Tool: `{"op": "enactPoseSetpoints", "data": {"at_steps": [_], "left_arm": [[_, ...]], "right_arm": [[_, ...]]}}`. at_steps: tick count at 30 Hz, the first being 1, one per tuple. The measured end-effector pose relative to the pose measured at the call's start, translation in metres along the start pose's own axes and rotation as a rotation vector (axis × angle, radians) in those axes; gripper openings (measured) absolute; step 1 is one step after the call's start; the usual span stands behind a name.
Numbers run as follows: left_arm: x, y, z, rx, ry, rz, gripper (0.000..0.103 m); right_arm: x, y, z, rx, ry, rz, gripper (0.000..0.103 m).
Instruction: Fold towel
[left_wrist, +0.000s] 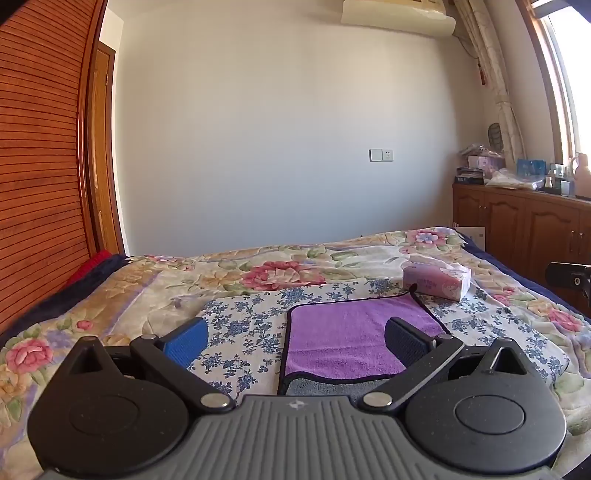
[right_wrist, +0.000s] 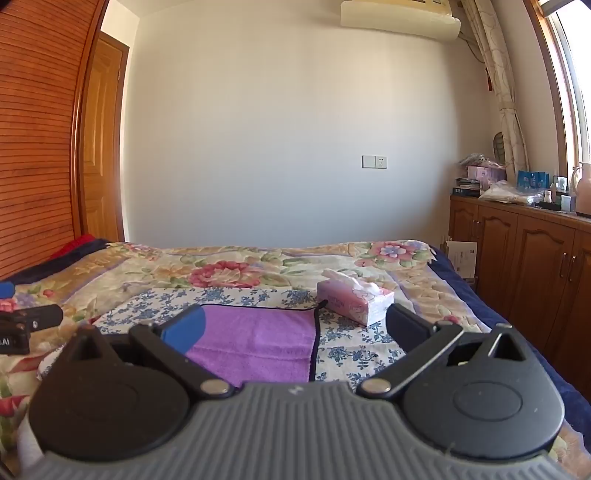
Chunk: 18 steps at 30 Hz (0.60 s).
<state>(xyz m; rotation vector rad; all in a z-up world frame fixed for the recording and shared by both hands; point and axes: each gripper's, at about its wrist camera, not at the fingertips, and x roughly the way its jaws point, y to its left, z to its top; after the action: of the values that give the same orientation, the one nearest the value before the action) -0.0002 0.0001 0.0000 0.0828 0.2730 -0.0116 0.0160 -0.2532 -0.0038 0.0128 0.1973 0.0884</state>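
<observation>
Blue-padded left gripper (left_wrist: 295, 341) spread wide above the bed, gripping nothing; right gripper (right_wrist: 293, 328) likewise agape and empty. Just beyond, purple towel (left_wrist: 351, 332) lying flat on the blue-flowered cloth (left_wrist: 243, 325), grey underside peeking at its near edge. Further back, pink tissue box (right_wrist: 352, 299) beside the towel's far corner

Tissue box (right_wrist: 354, 300): printed lettering on its pink side, too blurred to read. Left hand-held gripper (right_wrist: 14, 332) body, right wrist view: white characters, possibly ".AI", cut off at the frame edge.
</observation>
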Motion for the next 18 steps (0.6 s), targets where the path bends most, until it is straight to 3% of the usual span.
{"op": "enactPoseSetpoints", "data": {"at_steps": [18], "left_arm": [[0.0003, -0.0001, -0.0005, 0.002, -0.006, -0.002, 0.103]], "right_arm": [[-0.0004, 0.0017, -0.0006, 0.001, 0.003, 0.000, 0.103]]}}
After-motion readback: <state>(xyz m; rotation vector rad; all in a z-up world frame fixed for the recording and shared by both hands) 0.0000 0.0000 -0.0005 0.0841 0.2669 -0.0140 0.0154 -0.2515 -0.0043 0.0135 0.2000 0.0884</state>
